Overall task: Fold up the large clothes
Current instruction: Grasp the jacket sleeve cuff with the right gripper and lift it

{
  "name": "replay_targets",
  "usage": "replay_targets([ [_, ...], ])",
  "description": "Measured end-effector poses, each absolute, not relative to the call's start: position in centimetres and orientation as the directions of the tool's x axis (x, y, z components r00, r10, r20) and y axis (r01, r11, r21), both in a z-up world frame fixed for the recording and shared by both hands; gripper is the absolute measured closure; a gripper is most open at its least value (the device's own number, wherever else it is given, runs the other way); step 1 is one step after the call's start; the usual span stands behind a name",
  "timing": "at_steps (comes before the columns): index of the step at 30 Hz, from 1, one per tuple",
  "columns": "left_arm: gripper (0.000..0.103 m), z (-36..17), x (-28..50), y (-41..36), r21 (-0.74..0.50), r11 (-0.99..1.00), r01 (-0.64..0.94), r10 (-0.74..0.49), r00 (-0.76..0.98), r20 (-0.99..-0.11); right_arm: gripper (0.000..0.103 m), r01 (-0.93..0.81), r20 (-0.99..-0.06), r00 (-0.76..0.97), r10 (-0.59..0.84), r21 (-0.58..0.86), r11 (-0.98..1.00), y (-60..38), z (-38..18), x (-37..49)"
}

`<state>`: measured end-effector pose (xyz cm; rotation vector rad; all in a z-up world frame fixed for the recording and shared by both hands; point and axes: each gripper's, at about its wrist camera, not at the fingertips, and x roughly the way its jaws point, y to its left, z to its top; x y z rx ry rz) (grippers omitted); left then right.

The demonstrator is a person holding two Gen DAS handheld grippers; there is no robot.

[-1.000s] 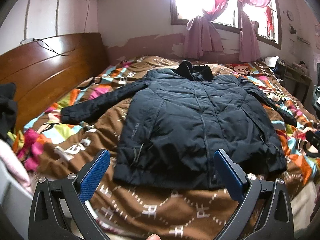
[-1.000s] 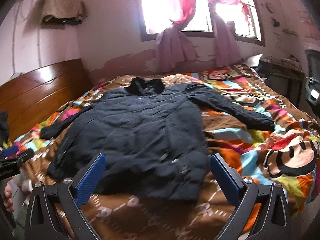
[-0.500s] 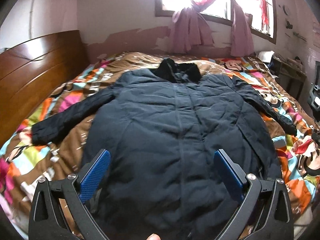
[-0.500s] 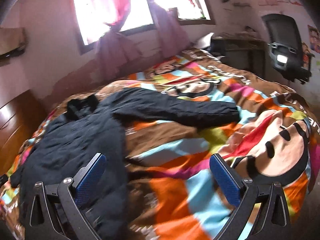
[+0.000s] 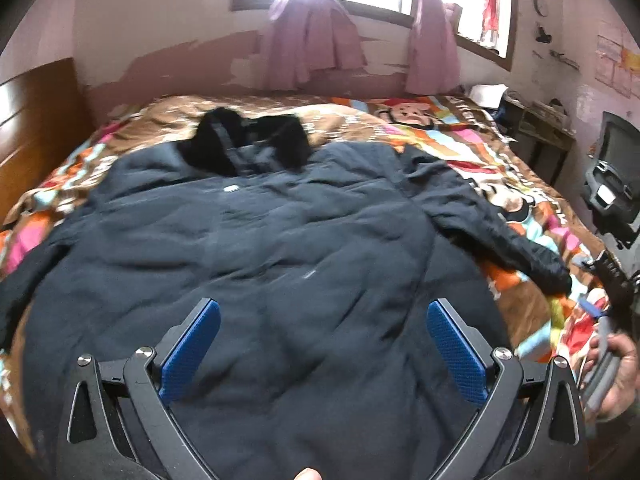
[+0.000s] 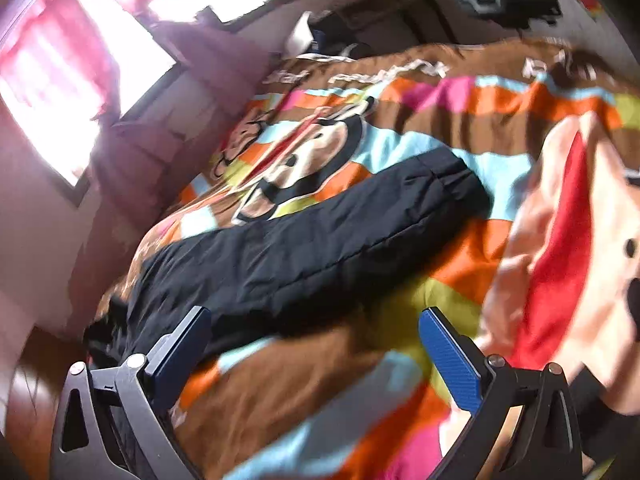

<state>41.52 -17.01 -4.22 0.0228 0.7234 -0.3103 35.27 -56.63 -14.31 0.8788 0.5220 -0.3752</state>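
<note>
Dark jacket [image 5: 260, 248] spread flat on the patterned bed [image 5: 500, 184]; left tongs [image 5: 324, 344] apart above its body, right tongs [image 6: 316, 356] apart (nothing gripped) near its sleeve [image 6: 320, 240].

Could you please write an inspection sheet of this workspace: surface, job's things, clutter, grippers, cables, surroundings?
Surface: bed with colourful cartoon quilt, rumpled.
Job's things: dark padded jacket spread flat on the quilt, not folded; collar toward the window; its right sleeve stretched out on the quilt.
Clutter: nothing seen on the bed besides the jacket.
Grippers: left gripper open, over the jacket's lower body, holding nothing; right gripper open, pointed at the sleeve, holding nothing.
Cables: nothing seen.
Surroundings: wooden headboard at left, window with pink curtains, black office chair and a cluttered desk at right.
</note>
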Motion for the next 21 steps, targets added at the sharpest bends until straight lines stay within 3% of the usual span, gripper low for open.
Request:
replay_targets([
  [12, 0.002, -7.1, 52.8, -24.3, -0.170, 0.921, 0.351, -0.362, 0.604, -0.710, 0.042, 0.548, -0.558, 0.825, -0.088, 0.753, 0.365, -63.6, -20.8, 37.8],
  [14, 0.002, -7.8, 53.9, -25.2, -0.186, 0.916, 0.357, -0.373, 0.580, -0.725, 0.063, 0.554, -0.557, 0.825, -0.099, 0.760, 0.339, -64.5, -21.5, 37.4],
  [16, 0.002, -8.8, 54.8, -26.0, -0.178, 0.917, 0.356, -0.362, 0.558, -0.747, 0.076, 0.537, -0.540, 0.837, -0.086, 0.781, 0.318, -65.1, -22.0, 37.1],
  [19, 0.002, -10.3, 55.5, -27.1, -0.126, 0.932, 0.339, -0.301, 0.531, -0.792, 0.090, 0.487, -0.489, 0.869, -0.079, 0.815, 0.315, -65.4, -21.7, 36.7],
  [21, 0.002, -10.5, 55.3, -27.3, -0.094, 0.935, 0.342, -0.277, 0.541, -0.794, 0.094, 0.461, -0.457, 0.884, -0.097, 0.816, 0.350, -65.3, -20.5, 36.8],
])
